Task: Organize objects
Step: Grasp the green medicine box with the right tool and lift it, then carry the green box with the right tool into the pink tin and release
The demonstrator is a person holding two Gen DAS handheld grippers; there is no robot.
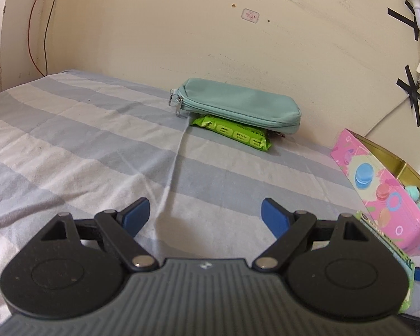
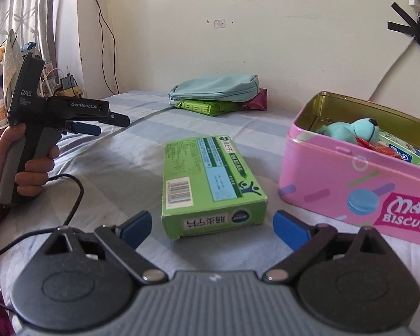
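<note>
Right gripper (image 2: 212,224) sits lowest in its own view, jaws spread wide and gripping nothing, with the green carton (image 2: 210,184) lying flat on the bed (image 2: 120,162) just ahead at twelve o'clock. No earlier picture is there to compare, so only this much is plain: the blue pads stand either side of the carton's near end without touching it.

By the look of it the carton is light, stiff cardboard with printed, fairly smooth faces, so it should slide a little under a loose pinch but will not crush easily. A sensible hold, in my judgement, is across its short width near the barcoded end, pads on the two long side walls. The pink biscuit tin (image 2: 350,179) stands open at two o'clock, near the carton but apart from it, and already holds a teal plush toy (image 2: 352,131) and some packets; it is the likely place for the carton.

At eleven o'clock, against the wall, a teal zip pouch (image 1: 238,103) rests on top of a green wipes pack (image 1: 235,134), soft goods that would sag if taken by one end.

Left gripper (image 1: 205,215) is likewise unclenched and empty, tilted down over bare striped sheet. From the right wrist view it shows at nine o'clock, held upright by a hand (image 2: 28,168) wrapped round its grey grip, well apart from the carton.
</note>
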